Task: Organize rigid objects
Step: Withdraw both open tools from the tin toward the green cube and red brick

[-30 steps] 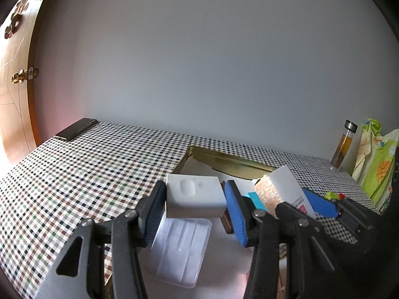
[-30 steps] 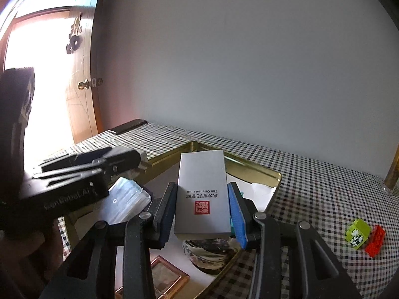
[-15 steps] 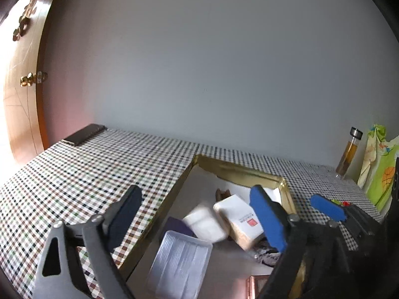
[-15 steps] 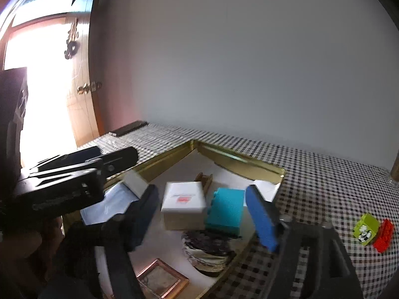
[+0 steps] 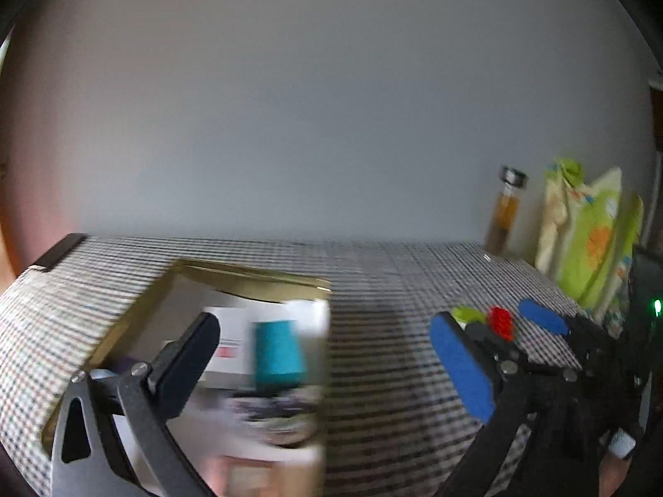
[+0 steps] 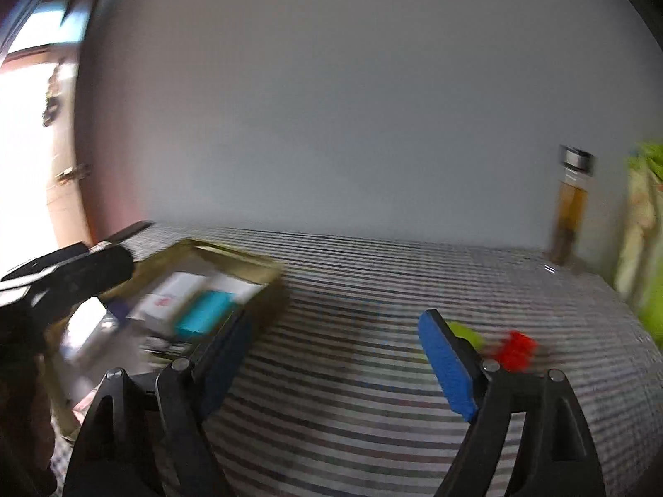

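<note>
Left wrist view: the left gripper (image 5: 331,366) has its jaws opening wide and holds nothing; the gold tray (image 5: 252,276) with a teal box (image 5: 278,352) lies behind its left finger.

Right wrist view: the right gripper (image 6: 333,354) is opening and empty over checked cloth (image 6: 373,273); a red brick (image 6: 516,350) sits just beyond its right finger.

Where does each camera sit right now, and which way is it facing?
Left wrist: on the left gripper, looking forward over the checked table at the gold tray; its opening jaws are empty, and the right gripper shows.
Right wrist: on the right gripper, facing bare cloth; its opening jaws are empty.
Shared: tray, red brick, bottle.
</note>
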The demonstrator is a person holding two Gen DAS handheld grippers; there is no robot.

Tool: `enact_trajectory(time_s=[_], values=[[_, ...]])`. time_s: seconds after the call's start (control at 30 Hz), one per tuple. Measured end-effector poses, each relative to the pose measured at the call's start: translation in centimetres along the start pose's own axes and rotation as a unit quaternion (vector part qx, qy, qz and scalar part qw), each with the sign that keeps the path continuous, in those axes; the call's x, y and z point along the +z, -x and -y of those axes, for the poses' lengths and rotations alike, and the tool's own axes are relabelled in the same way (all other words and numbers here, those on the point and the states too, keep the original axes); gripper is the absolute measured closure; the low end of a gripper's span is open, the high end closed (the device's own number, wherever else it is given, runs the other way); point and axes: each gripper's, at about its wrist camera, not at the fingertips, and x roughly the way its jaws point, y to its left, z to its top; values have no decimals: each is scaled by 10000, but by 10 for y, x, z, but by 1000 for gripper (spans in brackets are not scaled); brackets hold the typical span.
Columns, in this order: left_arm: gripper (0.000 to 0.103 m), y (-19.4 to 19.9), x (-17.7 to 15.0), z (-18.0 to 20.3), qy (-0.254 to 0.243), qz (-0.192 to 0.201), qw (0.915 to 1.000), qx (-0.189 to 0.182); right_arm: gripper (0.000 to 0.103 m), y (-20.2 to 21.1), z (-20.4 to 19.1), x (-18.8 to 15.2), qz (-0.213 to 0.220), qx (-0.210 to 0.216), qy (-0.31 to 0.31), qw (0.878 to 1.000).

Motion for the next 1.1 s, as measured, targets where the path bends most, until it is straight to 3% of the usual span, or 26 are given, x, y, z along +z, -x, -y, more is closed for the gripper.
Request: enact_trajectory(time_s=[0.23,0.5,0.63,0.93,1.1], values=[[1,-59,-4,76,-455,-870,9946,-335,17,-6,80,-1,-231,-778,-550,9952],[1,-113,-8,129,-675,-1539,9844,-526,17,-14,141,-8,-351,-1001,-1359,9850],[1,-139,-9,138,-672,-1676,9821,-537,16,-10,157,-14,-311,-981,-1755,9791],[1,-161,-11,149,-800,-1781,9783,-687,13,-11,161,-12,-388,-1081,-1758,9777],[22,-171,-12,147,-722,-1982,9733,-908,13,-11,159,-12,-430,-1135,-1749,9771]])
